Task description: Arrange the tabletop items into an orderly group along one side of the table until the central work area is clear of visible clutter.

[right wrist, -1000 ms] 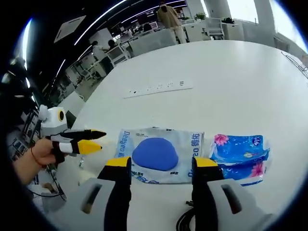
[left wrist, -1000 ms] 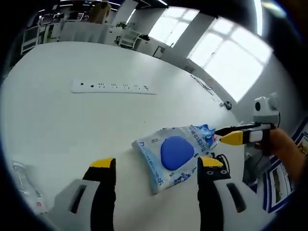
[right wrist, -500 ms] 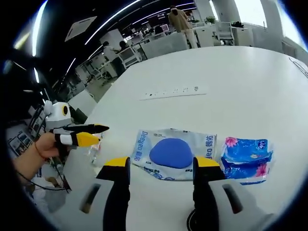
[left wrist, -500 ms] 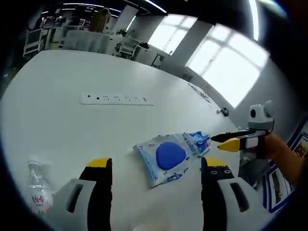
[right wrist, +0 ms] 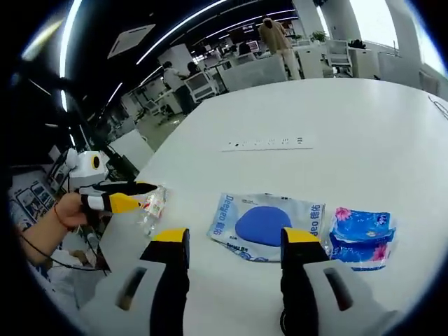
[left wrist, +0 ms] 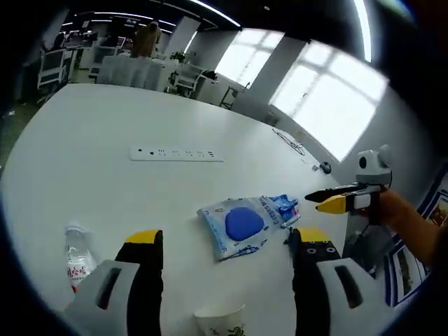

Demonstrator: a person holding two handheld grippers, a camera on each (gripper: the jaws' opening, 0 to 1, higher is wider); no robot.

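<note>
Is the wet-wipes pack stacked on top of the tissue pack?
No, in the right gripper view the wet-wipes pack lies flat on the table, with the tissue pack beside it.

The left gripper (left wrist: 222,241) is held above the worktop with its two yellow-tipped jaws spread wide apart and nothing between them. The right gripper (right wrist: 234,238) is posed the same way, jaws parted and empty. In the left gripper view, the right gripper comes in from the right, gripped by a hand (left wrist: 404,213), its jaws pointing left and nearly together. In the right gripper view, a hand (right wrist: 61,212) with a red wristband holds the left gripper at the left, jaws pointing right.
</note>
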